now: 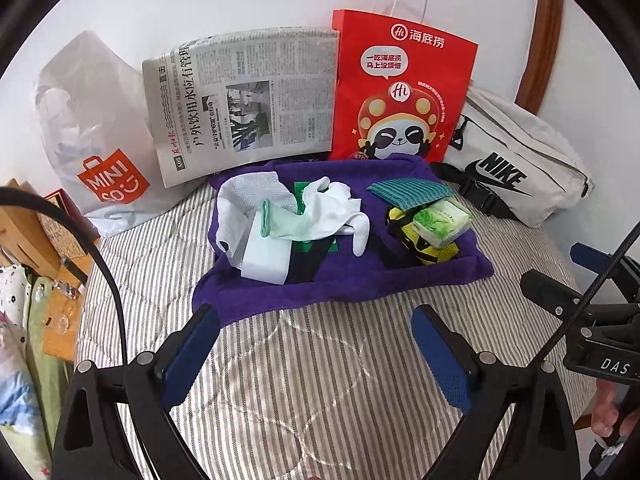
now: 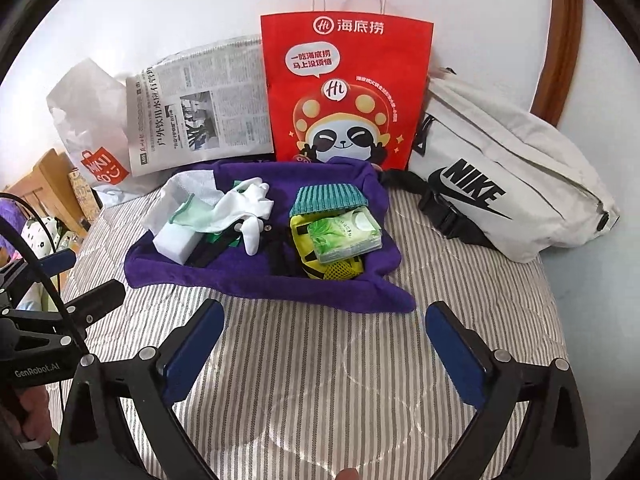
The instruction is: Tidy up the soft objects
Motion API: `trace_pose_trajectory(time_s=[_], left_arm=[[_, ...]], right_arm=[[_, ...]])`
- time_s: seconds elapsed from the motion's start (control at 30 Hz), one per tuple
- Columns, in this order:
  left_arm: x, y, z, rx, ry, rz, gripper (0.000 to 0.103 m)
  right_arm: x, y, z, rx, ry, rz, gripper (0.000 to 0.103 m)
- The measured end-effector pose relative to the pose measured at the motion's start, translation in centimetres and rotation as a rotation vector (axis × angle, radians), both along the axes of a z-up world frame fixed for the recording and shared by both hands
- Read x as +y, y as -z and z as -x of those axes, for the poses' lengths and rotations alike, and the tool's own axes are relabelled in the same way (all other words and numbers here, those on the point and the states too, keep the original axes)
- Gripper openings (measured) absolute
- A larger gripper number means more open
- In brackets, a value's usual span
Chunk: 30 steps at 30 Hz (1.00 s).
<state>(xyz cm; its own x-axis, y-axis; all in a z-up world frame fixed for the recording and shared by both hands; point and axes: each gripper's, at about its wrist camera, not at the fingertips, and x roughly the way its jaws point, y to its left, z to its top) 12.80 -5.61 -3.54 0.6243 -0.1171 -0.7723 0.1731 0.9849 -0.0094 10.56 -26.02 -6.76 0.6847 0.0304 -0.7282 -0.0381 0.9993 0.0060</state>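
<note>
Striped bedding [image 2: 320,360] carries the purple towel [image 2: 248,276] heaped with soft items at twelve o'clock, long axis crosswise; left gripper [image 1: 316,356] and right gripper [image 2: 324,356] both gape empty, roughly equally near.

This is a bedroom in a home. Just ahead of and beneath the gripper lies a striped quilted bedspread [image 2: 320,380]. Beyond it, a red paper shopping bag [image 2: 348,92], a newspaper [image 1: 244,96], a white plastic shop bag [image 1: 100,152] and a canvas waist bag [image 2: 512,184] lean against a white wall. To the left stands wooden furniture [image 1: 24,232] with patterned bedding [image 1: 16,320].
</note>
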Motion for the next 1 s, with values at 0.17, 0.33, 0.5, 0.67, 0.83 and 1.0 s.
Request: trace_pose_trajectory(time_s=[0.17, 0.33, 0.5, 0.67, 0.83, 1.0], left_arm=[[0.0, -0.4, 0.5, -0.007, -0.008, -0.007, 0.097], [0.2, -0.5, 0.6, -0.007, -0.018, -0.003, 0.097], [0.5, -0.5, 0.6, -0.001, -0.027, -0.001, 0.097], [0.6, -0.5, 0.7, -0.002, -0.031, -0.004, 0.097], [0.7, -0.5, 0.7, 0.000, -0.034, -0.009, 0.097], [0.8, -0.6, 1.0, 0.001, -0.039, -0.010, 0.097]], right_arm=[[0.3, -0.1, 0.5, 0.003, -0.002, 0.009, 0.100], [0.3, -0.1, 0.8, 0.005, 0.002, 0.007, 0.100], [0.3, -0.3, 1.1, 0.000, 0.015, 0.011, 0.100], [0.0, -0.5, 1.2, -0.003, 0.030, 0.011, 0.100], [-0.1, -0.7, 1.2, -0.009, 0.035, 0.017, 0.100], [-0.1, -0.9, 1.3, -0.014, 0.036, 0.019, 0.100]])
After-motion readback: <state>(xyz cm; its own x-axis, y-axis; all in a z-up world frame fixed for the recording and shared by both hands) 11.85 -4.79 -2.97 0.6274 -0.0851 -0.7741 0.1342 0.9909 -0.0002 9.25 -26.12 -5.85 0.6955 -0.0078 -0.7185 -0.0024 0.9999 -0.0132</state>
